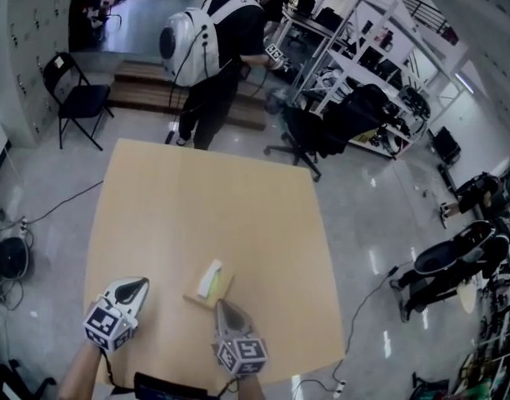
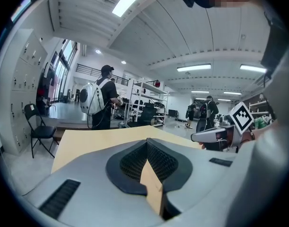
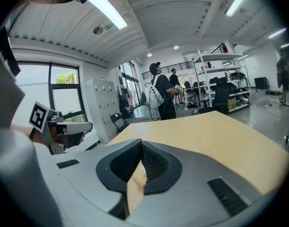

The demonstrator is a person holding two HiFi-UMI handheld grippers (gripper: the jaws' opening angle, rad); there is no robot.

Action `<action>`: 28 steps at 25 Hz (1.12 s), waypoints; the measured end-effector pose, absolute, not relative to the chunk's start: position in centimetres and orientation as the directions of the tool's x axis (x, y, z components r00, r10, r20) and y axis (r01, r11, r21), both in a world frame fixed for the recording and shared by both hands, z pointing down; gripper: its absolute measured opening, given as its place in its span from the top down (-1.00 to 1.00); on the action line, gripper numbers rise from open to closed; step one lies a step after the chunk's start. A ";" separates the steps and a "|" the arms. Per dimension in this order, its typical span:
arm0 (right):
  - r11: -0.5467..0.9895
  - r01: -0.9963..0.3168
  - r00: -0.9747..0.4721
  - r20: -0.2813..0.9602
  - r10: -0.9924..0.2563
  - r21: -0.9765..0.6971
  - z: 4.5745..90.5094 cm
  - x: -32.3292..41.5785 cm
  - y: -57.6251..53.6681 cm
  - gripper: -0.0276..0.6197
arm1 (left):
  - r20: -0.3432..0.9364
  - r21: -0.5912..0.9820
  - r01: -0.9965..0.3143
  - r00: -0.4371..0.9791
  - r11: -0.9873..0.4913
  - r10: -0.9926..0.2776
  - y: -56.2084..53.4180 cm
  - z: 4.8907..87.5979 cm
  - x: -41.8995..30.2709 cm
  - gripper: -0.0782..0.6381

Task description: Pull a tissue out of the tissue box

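Observation:
The tissue box (image 1: 209, 283) is a flat tan box with a white and green top, lying on the wooden table (image 1: 205, 198) near its front edge. My left gripper (image 1: 137, 285) hovers to the box's left, apart from it, jaws shut and empty. Just in front of the box's near corner is my right gripper (image 1: 222, 305), also shut and empty. Neither gripper view shows the box. In the left gripper view the left gripper (image 2: 147, 143) has its pads meeting over bare tabletop, and the right gripper (image 2: 215, 136) shows at the right. The right gripper (image 3: 141, 143) is likewise shut in its own view.
A person with a white backpack (image 1: 213, 48) stands beyond the table's far edge. A folding chair (image 1: 76, 98) is at the far left and an office chair (image 1: 322, 132) at the far right. Cables (image 1: 38, 215) lie on the floor. A dark device (image 1: 167, 386) sits at the near edge.

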State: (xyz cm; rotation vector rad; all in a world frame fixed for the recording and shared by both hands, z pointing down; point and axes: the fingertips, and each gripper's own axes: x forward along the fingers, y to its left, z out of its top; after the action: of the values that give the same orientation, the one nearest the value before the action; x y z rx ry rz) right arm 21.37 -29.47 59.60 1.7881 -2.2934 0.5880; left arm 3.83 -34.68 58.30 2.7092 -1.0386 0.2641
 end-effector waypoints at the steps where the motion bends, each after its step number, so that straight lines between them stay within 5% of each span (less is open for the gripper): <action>1: 0.197 -0.959 -0.262 0.374 -0.889 -0.203 59.8 21.5 -29.6 0.88 | 0.256 0.141 -0.675 0.731 -0.724 -0.632 -34.8 58.5 3.9 0.76; 28: 0.121 -0.969 -0.218 0.508 -0.833 -0.216 67.1 21.1 -32.5 0.87 | 0.369 0.255 -0.687 0.720 -0.681 -0.588 -37.7 66.1 3.2 0.76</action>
State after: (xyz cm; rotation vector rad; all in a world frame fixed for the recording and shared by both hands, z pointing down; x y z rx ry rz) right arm 21.08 -32.53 67.12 1.7739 -2.1383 0.7440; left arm 3.18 -37.70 66.07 2.5499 -0.9872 0.3635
